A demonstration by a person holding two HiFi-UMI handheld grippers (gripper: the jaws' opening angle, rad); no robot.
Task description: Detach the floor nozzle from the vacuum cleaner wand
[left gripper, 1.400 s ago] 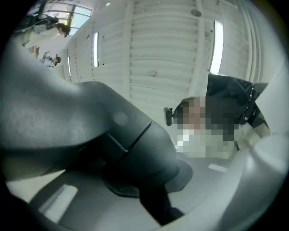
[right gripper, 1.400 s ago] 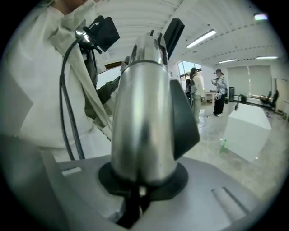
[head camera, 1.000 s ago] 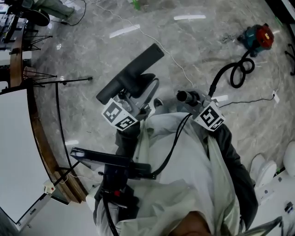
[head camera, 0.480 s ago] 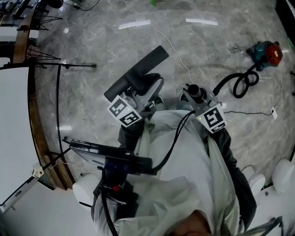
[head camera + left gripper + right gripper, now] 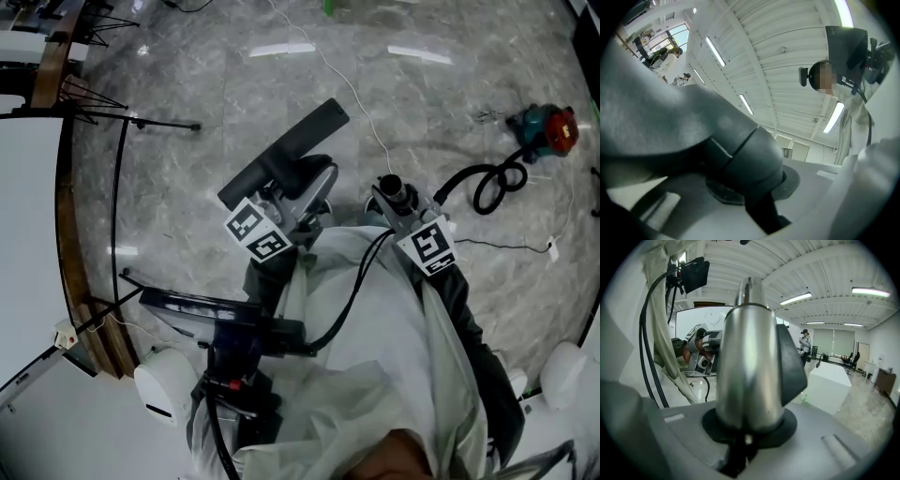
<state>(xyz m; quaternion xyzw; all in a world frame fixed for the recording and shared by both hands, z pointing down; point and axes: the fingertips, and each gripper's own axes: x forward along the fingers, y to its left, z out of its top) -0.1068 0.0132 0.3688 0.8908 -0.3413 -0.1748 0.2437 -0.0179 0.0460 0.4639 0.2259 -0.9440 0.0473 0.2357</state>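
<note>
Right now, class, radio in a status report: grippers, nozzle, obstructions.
Left gripper shut on black bar-shaped floor nozzle. Right gripper shut on silver metal wand. Nozzle off wand, gap between. Nothing in the way.

In front, floor nozzle (image 5: pixel 281 155) left of wand (image 5: pixel 393 190); vacuum canister (image 5: pixel 547 128) far right on floor (image 5: pixel 187 84).

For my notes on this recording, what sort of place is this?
Likely a large indoor studio or workshop hall: polished marble-look floor, a tripod stand, and long ceiling strip lights.
</note>
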